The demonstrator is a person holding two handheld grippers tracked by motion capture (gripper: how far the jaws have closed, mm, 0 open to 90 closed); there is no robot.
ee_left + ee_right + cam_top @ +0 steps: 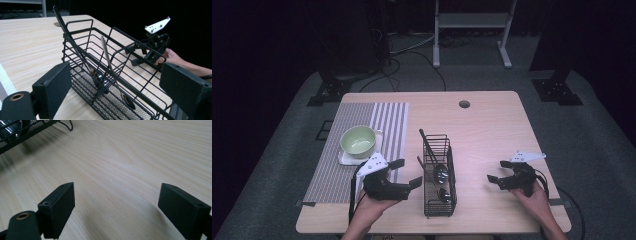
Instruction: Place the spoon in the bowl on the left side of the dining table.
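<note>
The left gripper (403,172), jaws open, faced the wire basket (439,195) at its 3 o'clock on the bench (492,125); it should probably approach one spoon handle (106,53) squarely, while the right gripper (496,171) waited open.

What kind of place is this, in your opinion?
Probably a lab or studio set up for recording, not a kitchen: dark curtains around, cables on the carpet, and one wooden table staged with a bowl and wire basket.

A: What do the tools look like?
B: The left black handheld gripper (406,173) has flat rectangular matte fingers (55,86), a brass-ringed screw hole and a white plate.
A: The other?
B: The right black handheld gripper (497,171) matches, trailing a black cable; forearms bare.
</note>
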